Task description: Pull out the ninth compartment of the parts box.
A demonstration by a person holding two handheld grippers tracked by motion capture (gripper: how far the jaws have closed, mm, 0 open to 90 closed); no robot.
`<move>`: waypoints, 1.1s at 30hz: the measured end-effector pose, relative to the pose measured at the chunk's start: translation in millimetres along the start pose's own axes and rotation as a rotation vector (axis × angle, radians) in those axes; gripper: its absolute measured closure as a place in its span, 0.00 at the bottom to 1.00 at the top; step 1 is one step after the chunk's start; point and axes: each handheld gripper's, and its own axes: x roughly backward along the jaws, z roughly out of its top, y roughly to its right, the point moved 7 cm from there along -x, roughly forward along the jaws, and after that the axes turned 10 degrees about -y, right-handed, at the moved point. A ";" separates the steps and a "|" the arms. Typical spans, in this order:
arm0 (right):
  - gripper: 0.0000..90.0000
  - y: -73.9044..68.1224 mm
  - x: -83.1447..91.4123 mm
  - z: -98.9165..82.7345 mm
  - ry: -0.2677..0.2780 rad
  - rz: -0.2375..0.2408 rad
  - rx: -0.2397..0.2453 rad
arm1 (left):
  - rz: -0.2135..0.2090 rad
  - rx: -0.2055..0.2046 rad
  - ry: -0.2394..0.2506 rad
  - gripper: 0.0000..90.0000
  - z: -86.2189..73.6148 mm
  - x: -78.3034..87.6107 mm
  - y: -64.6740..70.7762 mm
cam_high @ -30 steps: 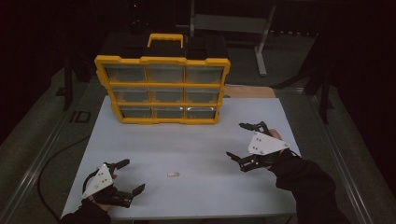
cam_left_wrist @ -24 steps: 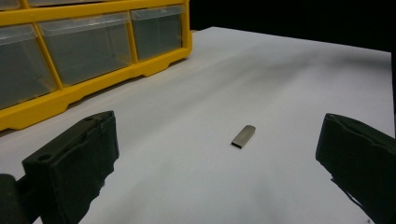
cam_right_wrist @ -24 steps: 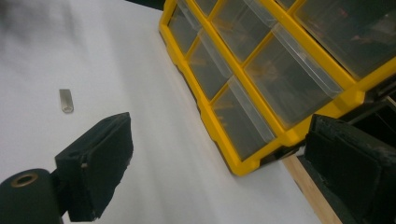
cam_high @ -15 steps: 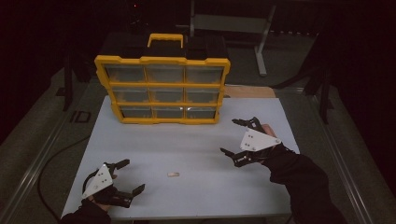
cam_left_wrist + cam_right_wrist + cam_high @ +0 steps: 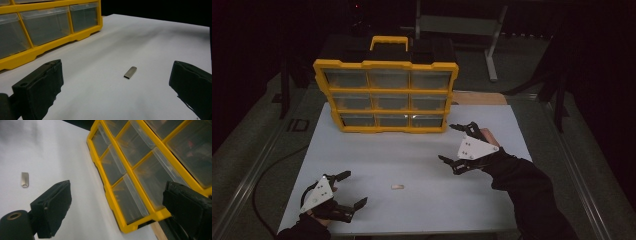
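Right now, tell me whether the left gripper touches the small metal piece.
Apart. In the left gripper view, the metal piece lies on bare table ahead of the open left gripper.

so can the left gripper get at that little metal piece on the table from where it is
Probably yes. The left gripper is open, and the small metal piece lies flat on bare white table ahead of its jaws, with nothing between them. The yellow drawer organizer stands well off.

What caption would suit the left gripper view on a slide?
Open hand-held gripper facing a small metal piece on a white table, yellow drawer organizer behind.
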 end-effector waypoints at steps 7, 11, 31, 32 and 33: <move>0.09 -2.6 -15.9 2.8 -0.012 0.002 0.044 | -0.002 0.000 0.000 0.00 -0.3 -0.1 -0.3; 0.09 -4.5 -24.6 4.4 -0.014 0.010 0.066 | -0.004 -0.002 -0.002 0.00 -0.4 -0.3 0.1; 0.12 2.3 -61.1 -0.3 -0.049 0.014 0.110 | -0.001 0.000 0.003 0.00 -0.3 0.5 -0.4; 0.12 3.2 -64.5 -0.8 -0.055 0.013 0.123 | -0.001 0.001 0.003 0.00 -0.3 0.5 -0.4; 0.12 3.2 -66.5 -1.5 -0.065 0.012 0.124 | -0.002 0.001 0.003 0.00 -0.4 0.4 -0.4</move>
